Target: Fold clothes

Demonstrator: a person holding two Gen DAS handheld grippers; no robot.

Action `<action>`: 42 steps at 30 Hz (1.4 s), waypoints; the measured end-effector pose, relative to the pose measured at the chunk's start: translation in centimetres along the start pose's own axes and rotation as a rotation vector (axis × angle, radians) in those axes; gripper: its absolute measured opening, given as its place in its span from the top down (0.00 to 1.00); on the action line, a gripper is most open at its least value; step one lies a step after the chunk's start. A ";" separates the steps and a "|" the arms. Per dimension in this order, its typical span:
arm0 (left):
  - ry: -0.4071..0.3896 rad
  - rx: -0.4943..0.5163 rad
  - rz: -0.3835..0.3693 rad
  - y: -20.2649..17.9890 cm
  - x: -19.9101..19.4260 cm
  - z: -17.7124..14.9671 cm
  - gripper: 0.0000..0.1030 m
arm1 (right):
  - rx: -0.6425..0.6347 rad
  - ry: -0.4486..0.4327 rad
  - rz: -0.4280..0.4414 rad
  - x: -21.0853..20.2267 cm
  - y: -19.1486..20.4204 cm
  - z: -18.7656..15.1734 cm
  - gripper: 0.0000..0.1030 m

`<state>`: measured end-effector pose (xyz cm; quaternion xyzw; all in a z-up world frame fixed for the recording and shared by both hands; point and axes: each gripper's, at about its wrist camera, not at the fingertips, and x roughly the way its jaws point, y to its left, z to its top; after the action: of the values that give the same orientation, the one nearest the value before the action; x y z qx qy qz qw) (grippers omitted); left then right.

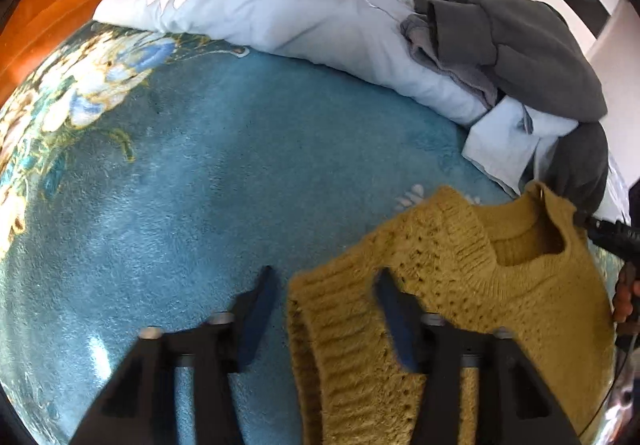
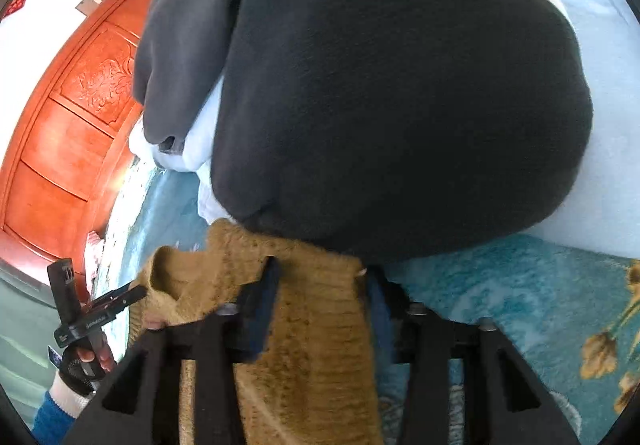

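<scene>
Our left gripper [image 1: 326, 309] stands with its fingers apart, one blue pad [image 1: 394, 321] lying on the ribbed shoulder edge of the mustard knit sweater [image 1: 460, 285], the other over bare blanket; the knit's edge sits in the gap, but we cannot tell whether the pads bite on it. Our right gripper [image 2: 320, 305] is likewise part spread, straddling the sweater's other shoulder [image 2: 312, 325], with knit filling the space between the fingers; a firm pinch is not plain there either.

The sweater lies at the near edge of the teal blanket [image 1: 200, 185], neckline toward the dark grey clothes [image 1: 540, 45] heaped on the pale blue duvet [image 1: 300, 5]. In the right wrist view its far edge touches, and seems to slip under, that dark pile [image 2: 400, 105].

We judge the step to be taking both shoulders so the garment can be spread flat. To do it well, we should close each pair of fingers on the ribbed edge alone, not on the blanket's pile beneath, and at matching spots either side of the neck. Then we draw it clear of the dark heap onto open blanket, keeping the hands level so the loose knit does not stretch or skew.
</scene>
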<state>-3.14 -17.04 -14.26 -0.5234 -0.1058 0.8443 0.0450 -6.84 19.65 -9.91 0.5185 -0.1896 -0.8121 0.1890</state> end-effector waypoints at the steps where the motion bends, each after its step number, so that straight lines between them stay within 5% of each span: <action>1: 0.000 -0.005 -0.002 -0.1 -0.1 0.0 0.75 | -0.006 -0.006 -0.003 -0.3 0.3 -0.1 0.83; 3: -0.012 0.002 -0.021 -0.6 -0.8 -0.1 0.88 | -0.021 -0.024 -0.009 -1.0 0.8 -0.4 0.87; 14: -0.225 0.112 -0.055 -4.1 -13.0 -3.1 0.88 | -0.118 -0.240 0.144 -12.5 6.5 -5.4 0.89; 25: -0.361 0.037 -0.125 -4.3 -23.4 -17.4 0.88 | -0.156 -0.301 0.216 -22.5 5.5 -15.5 0.90; 34: -0.268 0.020 -0.094 -4.9 -22.7 -29.2 0.88 | -0.052 -0.185 0.163 -23.6 1.0 -25.6 0.89; 42: -0.173 -0.049 -0.074 -5.2 -20.5 -34.9 0.85 | 0.007 -0.072 0.081 -22.1 -1.6 -31.5 0.89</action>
<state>37.06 -11.22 -10.17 -0.4454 -0.1493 0.8812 0.0539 30.41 28.62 -6.03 0.4812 -0.2199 -0.8214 0.2131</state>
